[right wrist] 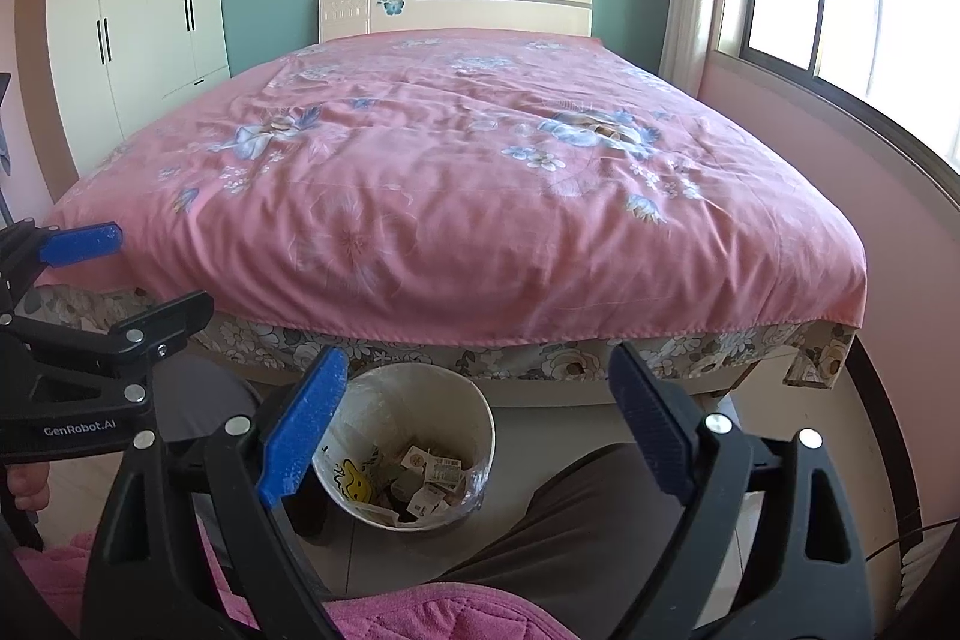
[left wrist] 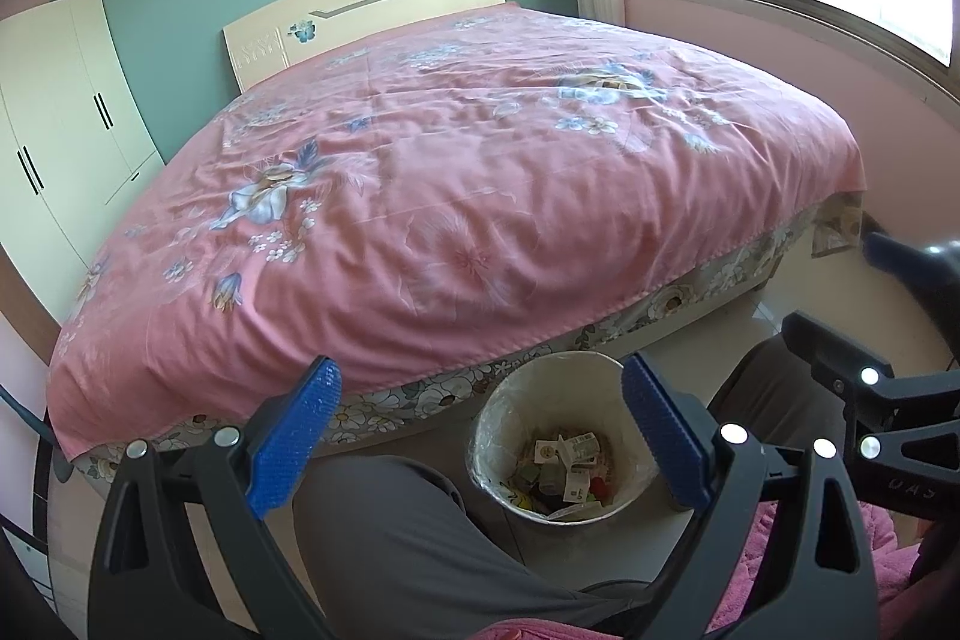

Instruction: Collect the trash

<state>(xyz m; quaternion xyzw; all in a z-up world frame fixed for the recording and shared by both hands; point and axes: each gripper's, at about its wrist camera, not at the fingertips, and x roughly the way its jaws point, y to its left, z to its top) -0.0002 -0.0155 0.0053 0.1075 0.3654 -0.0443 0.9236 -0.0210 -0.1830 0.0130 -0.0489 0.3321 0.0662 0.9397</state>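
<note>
Beside bed edge (right wrist: 540, 334), trash bin (right wrist: 480, 418)

upright white bin (right wrist: 414, 454) holds paper trash (right wrist: 435, 478).

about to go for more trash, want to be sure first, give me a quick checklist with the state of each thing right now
1. Left gripper open with nothing between the fingers: ok.
2. Right gripper open with nothing between the fingers: ok.
3. Trash bin upright on the floor at the foot of the bed, liner in place: ok.
4. Room left in the bin: ok, the scraps of trash cover only the bottom.
5. Trash left on the pink bedspread: none shows on top.
6. Trash left on the floor: cannot tell, the person's knees and the grippers hide much of it.
</note>
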